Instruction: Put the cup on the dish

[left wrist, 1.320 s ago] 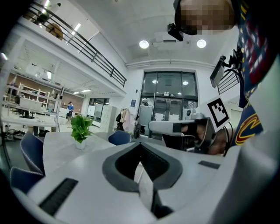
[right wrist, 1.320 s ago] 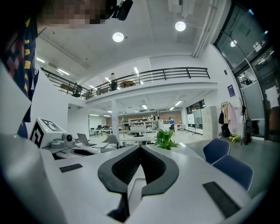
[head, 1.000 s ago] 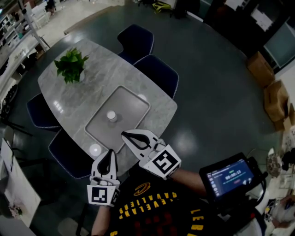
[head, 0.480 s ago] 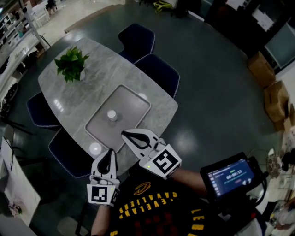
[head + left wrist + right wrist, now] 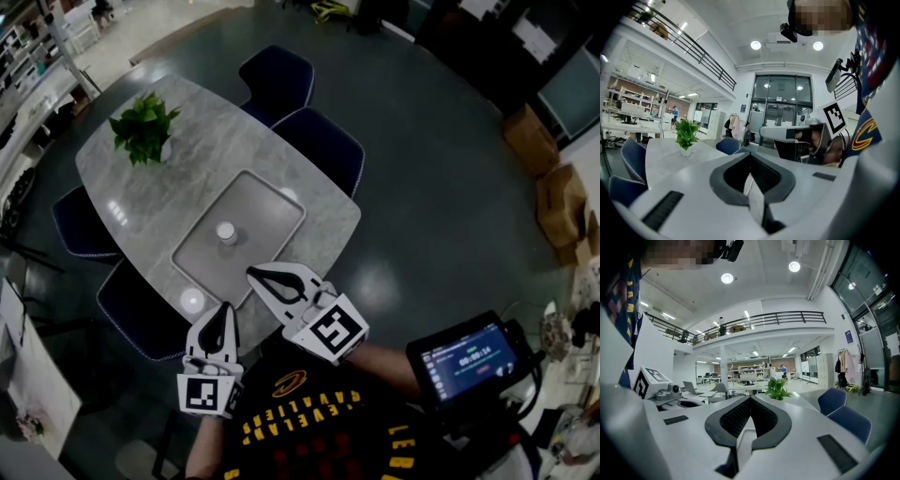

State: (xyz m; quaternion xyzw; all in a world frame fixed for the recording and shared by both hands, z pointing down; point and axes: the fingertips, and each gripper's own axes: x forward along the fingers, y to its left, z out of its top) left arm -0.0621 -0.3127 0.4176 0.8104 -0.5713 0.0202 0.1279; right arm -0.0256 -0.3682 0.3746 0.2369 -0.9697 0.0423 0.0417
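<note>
A small white cup (image 5: pixel 225 232) stands upright on a grey rectangular tray (image 5: pixel 267 211) in the middle of the marble table (image 5: pixel 131 192). A white round dish (image 5: pixel 194 301) lies near the table's near edge, left of the tray. My left gripper (image 5: pixel 228 310) hovers at that edge just right of the dish, shut and empty. My right gripper (image 5: pixel 253 273) points at the tray's near corner, also shut with nothing in it. The left gripper (image 5: pixel 751 157) and the right gripper (image 5: pixel 750 399) show their jaws closed together in their own views, where the cup and dish are hidden.
A potted green plant (image 5: pixel 143 131) stands at the table's far left end. Another small white round thing (image 5: pixel 289 197) lies by the tray's right edge. Dark blue chairs (image 5: pixel 323 150) ring the table. A screen (image 5: pixel 469 356) hangs at my right side.
</note>
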